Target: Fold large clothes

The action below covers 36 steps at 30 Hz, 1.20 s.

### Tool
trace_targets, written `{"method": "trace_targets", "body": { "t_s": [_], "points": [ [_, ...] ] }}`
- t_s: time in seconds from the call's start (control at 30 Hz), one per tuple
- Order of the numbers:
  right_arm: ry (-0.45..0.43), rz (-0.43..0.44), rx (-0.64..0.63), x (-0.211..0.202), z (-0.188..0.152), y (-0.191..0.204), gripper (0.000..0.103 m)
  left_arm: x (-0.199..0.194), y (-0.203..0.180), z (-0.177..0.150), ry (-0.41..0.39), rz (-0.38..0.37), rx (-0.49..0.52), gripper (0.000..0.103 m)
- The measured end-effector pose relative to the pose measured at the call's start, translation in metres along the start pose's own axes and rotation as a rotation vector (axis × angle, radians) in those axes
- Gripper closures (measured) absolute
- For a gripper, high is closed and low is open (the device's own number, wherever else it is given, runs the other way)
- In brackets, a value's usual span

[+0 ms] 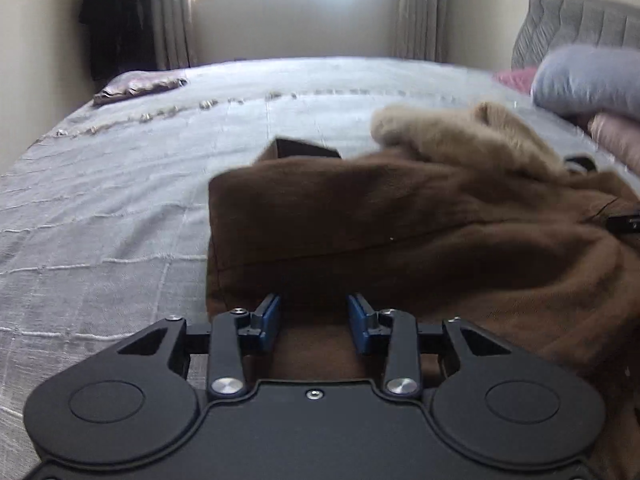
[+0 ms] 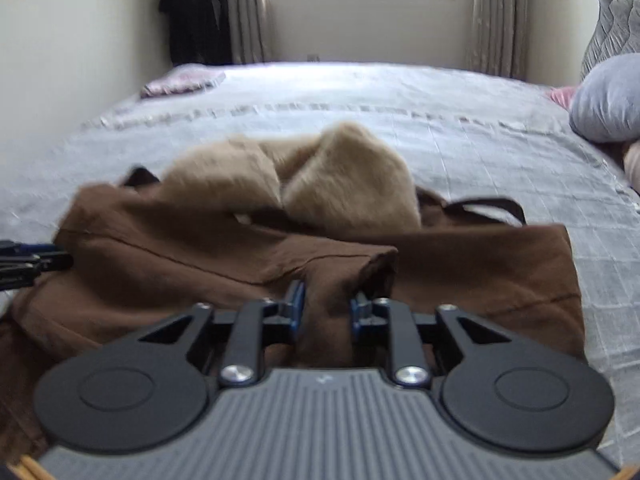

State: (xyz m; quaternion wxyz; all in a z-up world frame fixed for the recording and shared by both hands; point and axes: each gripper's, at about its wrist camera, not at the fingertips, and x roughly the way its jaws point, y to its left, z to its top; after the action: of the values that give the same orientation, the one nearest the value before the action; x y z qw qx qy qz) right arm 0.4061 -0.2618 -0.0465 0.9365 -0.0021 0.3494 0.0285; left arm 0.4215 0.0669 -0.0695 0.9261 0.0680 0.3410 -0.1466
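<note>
A large brown coat (image 1: pixel 420 224) with a beige fur collar (image 1: pixel 452 140) lies bunched on the grey bedspread (image 1: pixel 120 208). My left gripper (image 1: pixel 314 312) has brown cloth between its blue pads and grips the coat's near left part. In the right wrist view the coat (image 2: pixel 200 256) and fur collar (image 2: pixel 344 184) fill the middle. My right gripper (image 2: pixel 326 304) is shut on a bunched fold of the coat. The other gripper's tip shows at the left edge in the right wrist view (image 2: pixel 36 260).
Grey and pink pillows (image 1: pixel 588 80) are stacked at the right by the grey headboard (image 1: pixel 576 24). A folded purple cloth (image 1: pixel 136 86) lies at the bed's far left corner. Dark clothes (image 2: pixel 196 8) hang by the curtains and window.
</note>
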Motion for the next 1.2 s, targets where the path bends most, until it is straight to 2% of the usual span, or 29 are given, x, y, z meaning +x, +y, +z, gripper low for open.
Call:
{"method": "trace_targets", "body": {
  "t_s": [0.03, 0.07, 0.17, 0.2, 0.23, 0.27, 0.3, 0.37, 0.4, 0.43, 0.5, 0.57, 0.6, 0.7, 0.77, 0.83, 0.9, 0.93, 1.0, 1.07, 1.1, 1.17, 1.2],
  "points": [
    [0.023, -0.038, -0.016, 0.005, -0.007, 0.000, 0.064, -0.001, -0.001, 0.003, 0.003, 0.000, 0.010, 0.067],
    [0.009, -0.046, -0.029, 0.004, -0.013, -0.001, 0.062, -0.006, 0.001, 0.008, 0.003, -0.013, 0.011, 0.067],
    [-0.055, 0.012, -0.029, -0.008, -0.013, -0.005, 0.061, -0.024, 0.008, 0.021, -0.112, -0.065, 0.008, 0.064],
    [-0.077, 0.043, -0.022, -0.008, -0.007, -0.005, 0.053, -0.025, 0.009, 0.025, -0.138, -0.066, -0.005, 0.064],
    [-0.093, 0.059, -0.008, -0.006, 0.000, -0.006, 0.038, -0.023, 0.011, 0.028, -0.144, -0.067, -0.024, 0.064],
    [-0.095, 0.054, 0.015, 0.001, 0.008, -0.007, 0.035, -0.018, 0.013, 0.030, -0.136, -0.060, -0.044, 0.064],
    [-0.075, 0.040, 0.047, 0.011, 0.014, -0.009, 0.036, -0.011, 0.013, 0.030, -0.122, -0.052, -0.056, 0.064],
    [0.011, 0.049, 0.116, 0.036, 0.019, -0.016, 0.065, 0.005, 0.011, 0.026, -0.095, -0.033, -0.048, 0.064],
    [0.026, 0.037, 0.128, 0.042, 0.014, -0.016, 0.074, 0.010, 0.009, 0.023, -0.090, -0.030, -0.040, 0.064],
    [0.003, 0.016, 0.104, 0.041, 0.010, -0.012, 0.081, 0.013, 0.008, 0.019, -0.090, -0.028, -0.034, 0.064],
    [-0.091, -0.013, 0.026, 0.025, 0.000, 0.002, 0.083, 0.015, 0.008, 0.015, -0.103, -0.030, -0.033, 0.064],
    [-0.206, -0.060, -0.038, 0.006, -0.010, 0.012, 0.083, 0.017, 0.010, 0.009, -0.109, -0.038, -0.042, 0.063],
    [-0.231, -0.088, -0.066, 0.006, -0.013, 0.014, 0.083, 0.020, 0.011, 0.004, -0.114, -0.040, -0.052, 0.062],
    [-0.119, -0.091, -0.063, 0.036, -0.011, 0.012, 0.080, 0.017, 0.005, 0.002, -0.132, -0.012, -0.040, 0.062],
    [-0.146, -0.097, -0.028, 0.028, -0.011, 0.011, 0.076, 0.002, 0.005, 0.006, -0.147, -0.023, -0.058, 0.063],
    [-0.184, -0.082, -0.011, 0.007, -0.012, 0.010, 0.073, -0.024, 0.011, 0.005, -0.189, -0.087, -0.120, 0.063],
    [-0.205, -0.054, -0.013, -0.012, -0.018, 0.009, 0.071, -0.042, 0.012, -0.004, -0.204, -0.130, -0.141, 0.063],
    [-0.195, -0.034, -0.006, -0.016, -0.022, 0.007, 0.071, -0.042, 0.011, -0.010, -0.175, -0.135, -0.146, 0.063],
    [-0.144, 0.006, 0.014, -0.011, -0.031, 0.004, 0.071, -0.024, 0.010, -0.026, -0.047, -0.138, -0.147, 0.063],
    [-0.064, -0.001, 0.003, 0.005, -0.041, 0.004, 0.071, -0.030, 0.008, -0.031, -0.052, -0.122, -0.156, 0.063],
    [-0.076, -0.008, -0.020, 0.003, -0.045, 0.005, 0.071, -0.040, 0.005, -0.027, -0.043, -0.099, -0.164, 0.064],
    [-0.064, -0.029, -0.012, -0.018, -0.045, 0.005, 0.068, -0.070, 0.001, -0.021, -0.051, -0.088, -0.176, 0.054],
    [-0.062, -0.002, 0.006, -0.035, -0.045, 0.000, 0.056, -0.089, -0.002, -0.022, -0.074, -0.091, -0.168, 0.043]
  ]
}}
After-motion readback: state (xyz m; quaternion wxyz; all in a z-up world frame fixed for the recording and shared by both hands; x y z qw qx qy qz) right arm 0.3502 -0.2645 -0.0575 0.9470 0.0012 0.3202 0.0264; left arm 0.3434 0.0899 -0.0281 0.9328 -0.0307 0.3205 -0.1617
